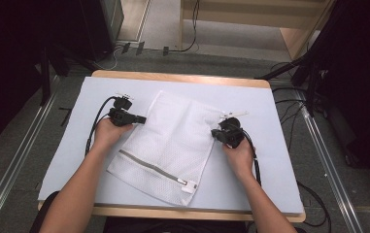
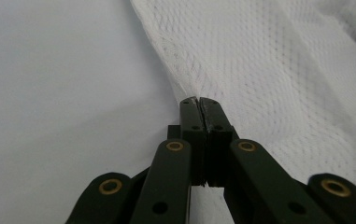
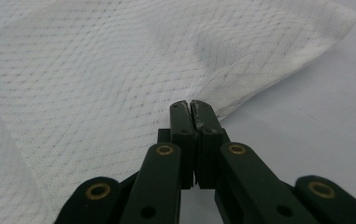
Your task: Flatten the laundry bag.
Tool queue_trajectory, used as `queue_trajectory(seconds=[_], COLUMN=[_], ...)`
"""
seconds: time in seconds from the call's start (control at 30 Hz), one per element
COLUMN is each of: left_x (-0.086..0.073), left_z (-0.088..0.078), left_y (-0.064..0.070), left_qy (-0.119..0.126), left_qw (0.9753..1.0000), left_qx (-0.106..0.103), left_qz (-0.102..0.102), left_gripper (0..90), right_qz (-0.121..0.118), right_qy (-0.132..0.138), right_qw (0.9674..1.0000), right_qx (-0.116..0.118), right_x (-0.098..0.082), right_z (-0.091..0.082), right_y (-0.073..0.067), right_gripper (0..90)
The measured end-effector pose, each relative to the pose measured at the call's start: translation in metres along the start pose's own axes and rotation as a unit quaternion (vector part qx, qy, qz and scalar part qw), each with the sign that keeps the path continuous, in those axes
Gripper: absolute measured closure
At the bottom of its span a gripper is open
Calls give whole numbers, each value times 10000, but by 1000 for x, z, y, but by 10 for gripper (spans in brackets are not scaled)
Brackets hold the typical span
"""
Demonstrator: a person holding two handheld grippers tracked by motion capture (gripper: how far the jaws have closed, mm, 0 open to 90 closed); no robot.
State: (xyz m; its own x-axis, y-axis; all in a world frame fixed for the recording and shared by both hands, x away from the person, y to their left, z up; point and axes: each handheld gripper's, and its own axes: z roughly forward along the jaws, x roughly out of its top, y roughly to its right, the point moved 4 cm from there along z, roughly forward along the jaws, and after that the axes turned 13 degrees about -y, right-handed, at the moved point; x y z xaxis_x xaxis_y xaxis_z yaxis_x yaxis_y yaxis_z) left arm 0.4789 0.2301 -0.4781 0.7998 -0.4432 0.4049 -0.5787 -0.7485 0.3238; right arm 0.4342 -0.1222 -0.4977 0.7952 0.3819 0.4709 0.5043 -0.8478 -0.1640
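A white mesh laundry bag lies flat and slanted on the pale table. Its grey zipper runs along the near end, with a white pull tab. My left gripper is at the bag's left edge. In the left gripper view the jaws are closed, and the mesh puckers into them. At the bag's right edge, my right gripper is shut too, pinching the fabric's border.
The table's wooden rim shows at the far side. Black cables and metal rails run over the grey floor on both sides. A wooden shelf unit stands beyond the table. Bare tabletop surrounds the bag.
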Motion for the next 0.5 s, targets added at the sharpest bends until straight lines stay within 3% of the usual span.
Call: queue_trajectory(seconds=[0.5], left_x=[-21], left_z=[-11], left_y=[12], left_qy=[87], left_qw=[9997], left_qx=[-181], left_qz=[-113], left_gripper=[900], right_qz=[58], right_qy=[111], right_qw=[9999], right_qx=[81], right_x=[22], right_z=[-1], right_y=[19], right_gripper=[900])
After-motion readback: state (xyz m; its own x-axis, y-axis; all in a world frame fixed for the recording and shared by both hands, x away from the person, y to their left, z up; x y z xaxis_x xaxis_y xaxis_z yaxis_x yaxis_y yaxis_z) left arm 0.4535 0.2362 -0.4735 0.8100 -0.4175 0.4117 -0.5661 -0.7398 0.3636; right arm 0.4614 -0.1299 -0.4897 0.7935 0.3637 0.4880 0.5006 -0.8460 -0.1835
